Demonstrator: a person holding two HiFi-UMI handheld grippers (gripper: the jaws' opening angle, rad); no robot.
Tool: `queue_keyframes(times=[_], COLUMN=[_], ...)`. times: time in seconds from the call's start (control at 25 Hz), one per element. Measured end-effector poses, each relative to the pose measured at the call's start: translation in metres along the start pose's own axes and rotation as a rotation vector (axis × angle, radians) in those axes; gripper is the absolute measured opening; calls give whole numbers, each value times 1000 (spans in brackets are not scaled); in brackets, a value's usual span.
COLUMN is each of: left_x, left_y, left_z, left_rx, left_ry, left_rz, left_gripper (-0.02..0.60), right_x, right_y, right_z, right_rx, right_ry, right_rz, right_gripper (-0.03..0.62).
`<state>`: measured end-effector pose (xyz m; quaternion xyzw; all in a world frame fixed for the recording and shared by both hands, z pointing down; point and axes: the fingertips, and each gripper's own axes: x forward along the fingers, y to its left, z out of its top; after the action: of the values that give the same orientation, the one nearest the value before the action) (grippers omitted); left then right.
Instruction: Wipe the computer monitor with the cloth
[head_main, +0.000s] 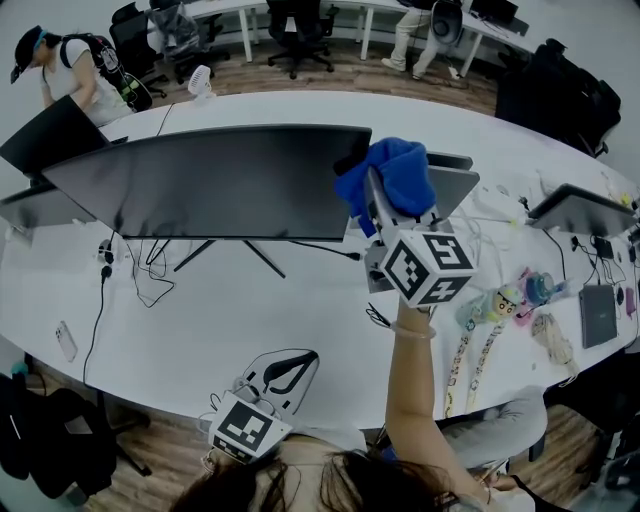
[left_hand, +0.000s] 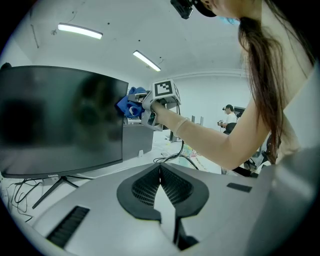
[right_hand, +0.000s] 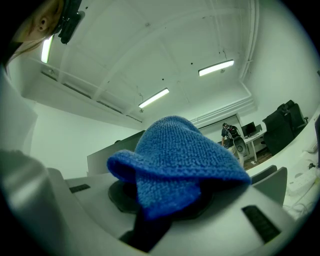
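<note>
A wide dark computer monitor (head_main: 220, 180) stands on the white table (head_main: 250, 300), its screen facing me. In the head view my right gripper (head_main: 388, 200) is raised at the monitor's upper right corner, shut on a blue cloth (head_main: 395, 175) that bunches over its jaws. The left gripper view shows the cloth (left_hand: 131, 105) right at the screen's right edge (left_hand: 122, 120); whether it touches the glass I cannot tell. In the right gripper view the cloth (right_hand: 175, 160) hides the jaws. My left gripper (head_main: 285, 368) hangs low near the table's front edge, shut and holding nothing (left_hand: 160, 167).
Cables (head_main: 150, 265) trail under the monitor stand. A phone (head_main: 65, 340) lies at front left. Lanyards and small toys (head_main: 495, 310) and a tablet (head_main: 598, 315) sit at right. Another screen (head_main: 450, 185) stands behind the cloth. A person (head_main: 70, 70) stands at far left.
</note>
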<state>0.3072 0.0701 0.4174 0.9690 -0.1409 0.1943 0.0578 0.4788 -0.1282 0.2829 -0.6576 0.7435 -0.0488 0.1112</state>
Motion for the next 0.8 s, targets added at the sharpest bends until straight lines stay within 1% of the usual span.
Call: queue_keyframes(times=[0.08,0.12,0.24,0.28,0.36,0.44,0.6,0.72,0.8], left_x=[1,1,2,2,3,3,4,4,5], left_y=[-2,-3,-3,-3,-2,-2,-4,-5,-5], left_z=[3,3,-1,-1,-1,-2,-2,-4,-2], left_rx=[-54,-61,-16,-16,-40,-27,-31,-9,-35], left_ry=[-12,-11,2,3,-2,5,9,12,5], left_rz=[6,7,-1,0,11,14,19,18,27], left_gripper=[9,9,9,9,9,9,9,9,9], right_x=[0,0,0,0,0,0,0,0,0], right_y=[-1,-1,-2,-3,-3,-4,-6,-7,-8], right_z=[-2,-3,-7,-9,-12,-16,-26,-29,-30], right_rx=[3,6,14,16,18,21,35,42,49], right_ry=[1,2,6,7,9,13,27,30,30], right_rz=[4,6,7,8,8,7,6,8,10], right_gripper=[97,97,97,97,97,97,97,97,97])
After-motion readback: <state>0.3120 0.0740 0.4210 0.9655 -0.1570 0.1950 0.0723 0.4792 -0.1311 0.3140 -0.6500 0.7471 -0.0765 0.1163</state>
